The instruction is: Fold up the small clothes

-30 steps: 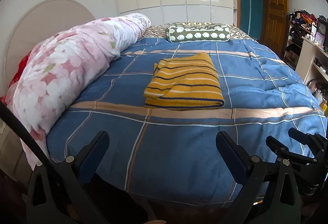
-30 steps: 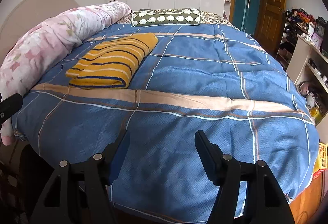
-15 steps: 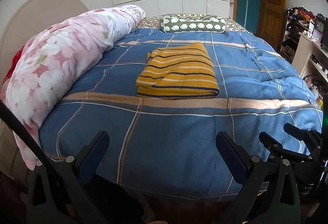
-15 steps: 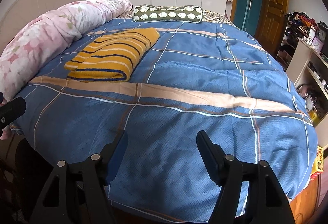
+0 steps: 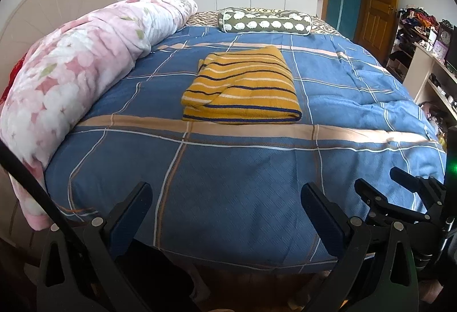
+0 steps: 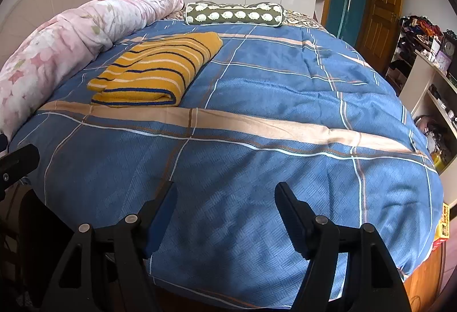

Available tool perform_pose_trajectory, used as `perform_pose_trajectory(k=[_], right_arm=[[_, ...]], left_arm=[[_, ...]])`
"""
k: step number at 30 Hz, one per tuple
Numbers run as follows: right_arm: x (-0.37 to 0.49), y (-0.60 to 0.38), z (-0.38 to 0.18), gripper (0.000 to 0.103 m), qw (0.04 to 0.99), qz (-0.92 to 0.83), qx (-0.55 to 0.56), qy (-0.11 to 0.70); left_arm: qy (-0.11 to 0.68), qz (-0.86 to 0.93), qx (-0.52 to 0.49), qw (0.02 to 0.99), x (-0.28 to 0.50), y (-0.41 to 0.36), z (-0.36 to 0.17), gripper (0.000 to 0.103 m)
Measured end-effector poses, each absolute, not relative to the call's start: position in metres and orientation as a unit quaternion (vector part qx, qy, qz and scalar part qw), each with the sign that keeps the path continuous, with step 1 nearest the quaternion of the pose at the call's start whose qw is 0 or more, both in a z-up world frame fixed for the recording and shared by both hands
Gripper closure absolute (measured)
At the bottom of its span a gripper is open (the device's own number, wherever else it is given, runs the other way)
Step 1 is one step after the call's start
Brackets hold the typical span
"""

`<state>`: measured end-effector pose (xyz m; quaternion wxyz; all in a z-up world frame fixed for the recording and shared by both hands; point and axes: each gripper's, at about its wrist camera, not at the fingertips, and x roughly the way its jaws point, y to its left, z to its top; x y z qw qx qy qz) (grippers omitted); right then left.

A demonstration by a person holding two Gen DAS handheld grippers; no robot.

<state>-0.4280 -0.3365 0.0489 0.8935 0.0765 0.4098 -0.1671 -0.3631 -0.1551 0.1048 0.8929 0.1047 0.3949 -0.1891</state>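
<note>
A yellow garment with dark and white stripes (image 5: 242,92) lies folded into a neat rectangle on the blue checked bedcover (image 5: 228,169), well away from both grippers. In the right wrist view the folded garment (image 6: 154,72) sits at the upper left. My left gripper (image 5: 225,197) hangs over the bed's near edge, open, with nothing between its fingers. My right gripper (image 6: 225,197) is also open and empty above the near edge. The right gripper (image 5: 400,197) shows at the lower right of the left wrist view.
A rolled pink floral quilt (image 5: 80,78) runs along the bed's left side. A green bolster pillow (image 5: 265,23) lies at the head. Shelves with clutter (image 5: 428,55) stand on the right, beside a wooden door (image 5: 377,6).
Both views have tilted a little, so the bed and the garment sit slightly lower and nearer in the frames. The garment itself has not moved. The right gripper's fingers have spread a little.
</note>
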Motion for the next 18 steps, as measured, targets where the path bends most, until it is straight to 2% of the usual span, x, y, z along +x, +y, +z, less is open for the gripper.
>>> perform_pose_trajectory(k=[18], right_arm=[[-0.4247,-0.3357,0.0426,0.024,0.889,-0.175,0.066,0.419]], left_arm=[[0.403,-0.193,0.105,0.888,-0.3639,-0.1575,0.1002,0.000]])
